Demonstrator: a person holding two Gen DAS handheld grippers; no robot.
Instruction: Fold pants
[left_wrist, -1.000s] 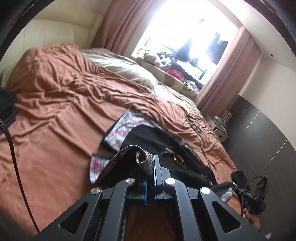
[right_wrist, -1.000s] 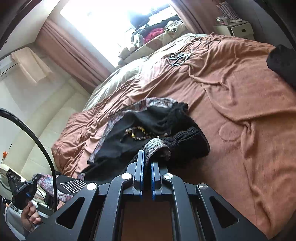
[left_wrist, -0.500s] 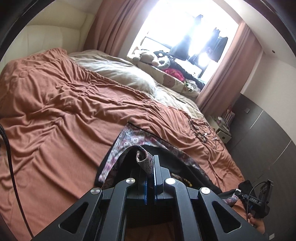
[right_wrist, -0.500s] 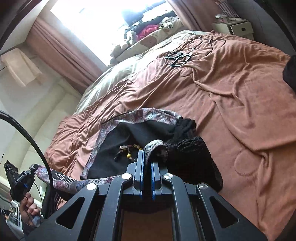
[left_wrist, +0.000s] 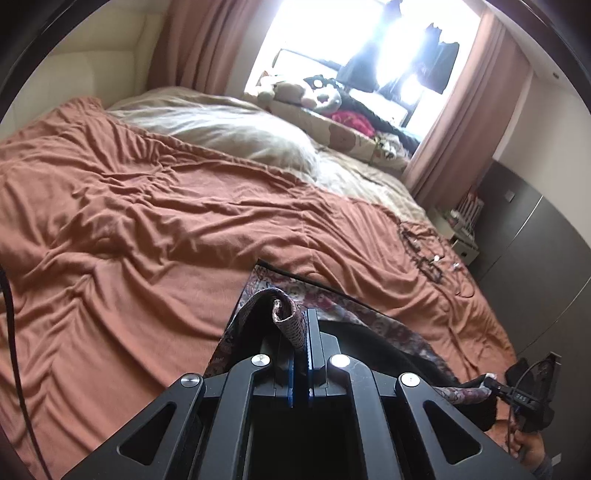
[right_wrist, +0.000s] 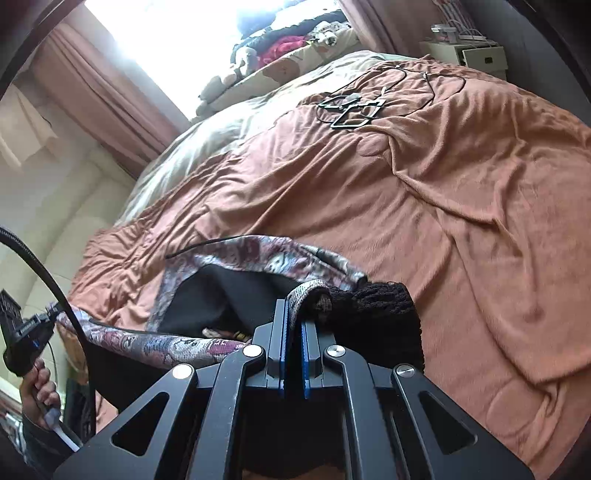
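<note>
So both grippers are pinching the black pants with the paisley patterned band (right_wrist: 229, 266), one at each end of that band. The left gripper (left_wrist: 300, 332) has its jaws clamped tight on a folded bit of the patterned edge, and the right gripper (right_wrist: 293, 321) has its jaws squeezed on the patterned edge right beside a black knit patch. The pants hang stretched between the two, low over the rumpled rust-orange bedspread (left_wrist: 140, 229), with the far part lying on it. A tangle of black cables (right_wrist: 351, 107) sits well apart, further up the bed.
</note>
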